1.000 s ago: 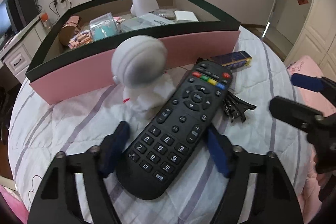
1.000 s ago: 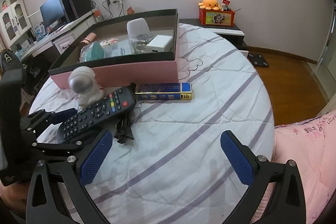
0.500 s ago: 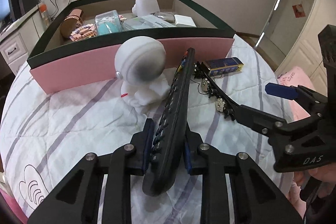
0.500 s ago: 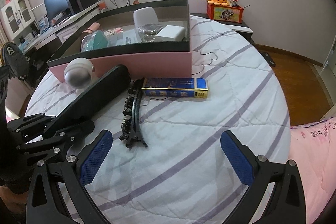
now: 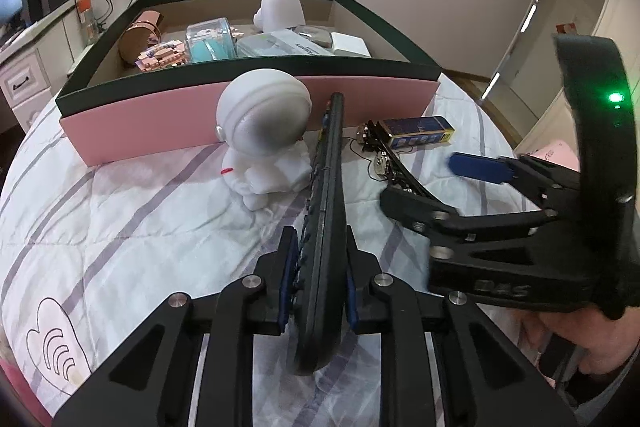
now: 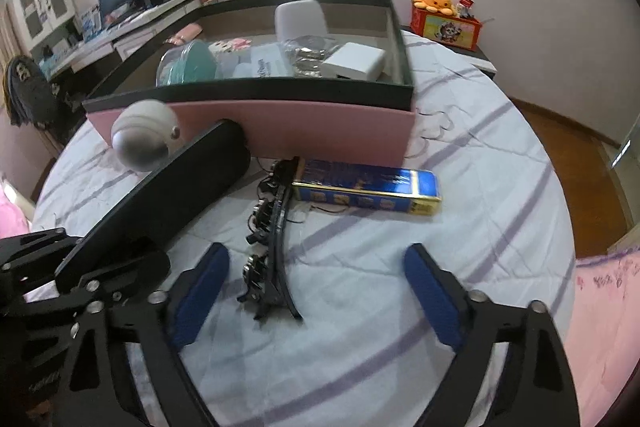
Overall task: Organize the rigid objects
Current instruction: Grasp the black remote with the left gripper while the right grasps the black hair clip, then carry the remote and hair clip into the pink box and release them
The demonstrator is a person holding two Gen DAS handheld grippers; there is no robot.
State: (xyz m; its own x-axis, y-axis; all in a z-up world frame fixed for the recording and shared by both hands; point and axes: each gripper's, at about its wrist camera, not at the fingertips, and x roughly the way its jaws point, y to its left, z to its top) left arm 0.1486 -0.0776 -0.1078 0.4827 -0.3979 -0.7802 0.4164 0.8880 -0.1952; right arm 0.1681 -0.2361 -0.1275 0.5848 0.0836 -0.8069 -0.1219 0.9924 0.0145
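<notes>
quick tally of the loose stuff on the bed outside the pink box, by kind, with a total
remote control, clamped on edge in the left gripper: 1
white astronaut figurine: 1
black hair clip, between the closing right gripper's pads, not yet pressed: 1
blue and gold tin: 1
total: 4

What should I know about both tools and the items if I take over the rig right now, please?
Left tool: shut on the black remote, held on edge.
Right tool: empty, jaws closing, the black hair clip between them, untouched.
On the bed: white astronaut figure, blue box.
Done: several items in the pink storage box.
Left: box the remote, clip, figure and blue box.
</notes>
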